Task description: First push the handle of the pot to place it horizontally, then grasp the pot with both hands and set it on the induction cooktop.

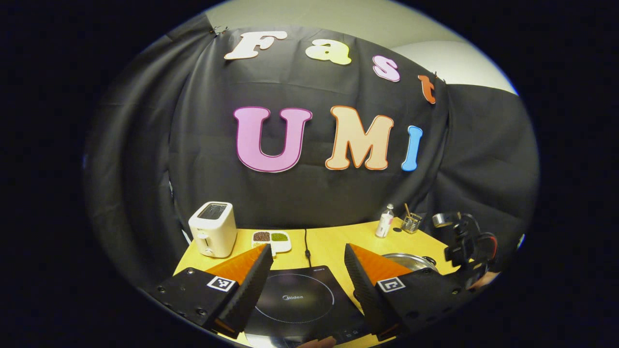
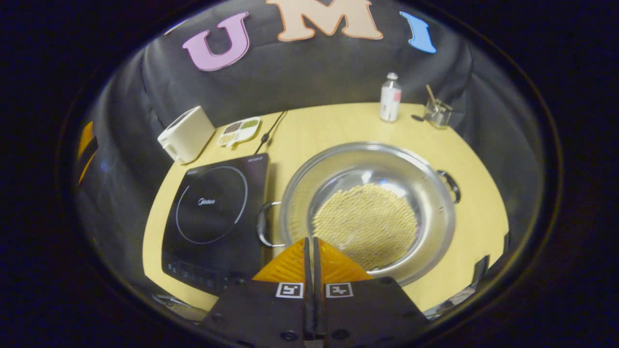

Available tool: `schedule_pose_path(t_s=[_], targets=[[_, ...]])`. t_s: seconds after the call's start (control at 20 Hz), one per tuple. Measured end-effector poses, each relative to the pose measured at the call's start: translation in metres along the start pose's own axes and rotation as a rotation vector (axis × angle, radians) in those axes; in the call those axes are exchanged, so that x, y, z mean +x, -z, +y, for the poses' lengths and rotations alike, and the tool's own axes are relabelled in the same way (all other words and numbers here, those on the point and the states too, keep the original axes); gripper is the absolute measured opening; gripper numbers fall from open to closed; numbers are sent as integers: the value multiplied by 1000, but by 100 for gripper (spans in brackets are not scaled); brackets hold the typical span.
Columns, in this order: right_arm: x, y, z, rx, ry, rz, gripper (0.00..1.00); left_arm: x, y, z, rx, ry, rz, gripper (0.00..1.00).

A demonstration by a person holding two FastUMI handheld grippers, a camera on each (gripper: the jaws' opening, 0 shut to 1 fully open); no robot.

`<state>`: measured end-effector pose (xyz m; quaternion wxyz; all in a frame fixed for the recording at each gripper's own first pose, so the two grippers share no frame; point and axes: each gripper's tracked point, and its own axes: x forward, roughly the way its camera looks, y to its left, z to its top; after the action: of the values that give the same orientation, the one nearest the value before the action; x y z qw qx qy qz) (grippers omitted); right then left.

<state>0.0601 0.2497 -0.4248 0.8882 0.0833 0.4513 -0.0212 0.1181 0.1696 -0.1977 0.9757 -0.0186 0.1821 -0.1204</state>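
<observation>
We hold the right gripper [image 2: 309,241] closed and empty over the round steel pot [image 2: 367,212], ready for pushing its handle [image 2: 263,224]; the left gripper [image 1: 304,270] waits wide above the black induction cooktop [image 1: 300,299].

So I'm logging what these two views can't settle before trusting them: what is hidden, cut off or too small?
- Left gripper view: most of the pot is hidden behind the left gripper.
- Right gripper view: the pot's near rim is covered by the right gripper.
- Both views: the contents of the divided dish are too small.
</observation>
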Motion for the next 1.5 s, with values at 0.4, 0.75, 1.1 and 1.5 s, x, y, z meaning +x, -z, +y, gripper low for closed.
schedule_pose_path(t_s=[0.4, 0.75, 1.1, 1.5], targets=[[-11, -55, -116, 9, 117, -105, 55, 23, 37, -50, 6, 10, 110, 91], [22, -62, -173, -62, 75, -85, 77, 55, 79, -104, -33, -68, 218, 92], [67, -54, -210, -86, 25, -38, 79, 80, 169, -127, -32, -142, 406, 92], [95, -32, -221, -32, -28, 51, 80, 105, 235, -126, -47, -210, 552, 91]])
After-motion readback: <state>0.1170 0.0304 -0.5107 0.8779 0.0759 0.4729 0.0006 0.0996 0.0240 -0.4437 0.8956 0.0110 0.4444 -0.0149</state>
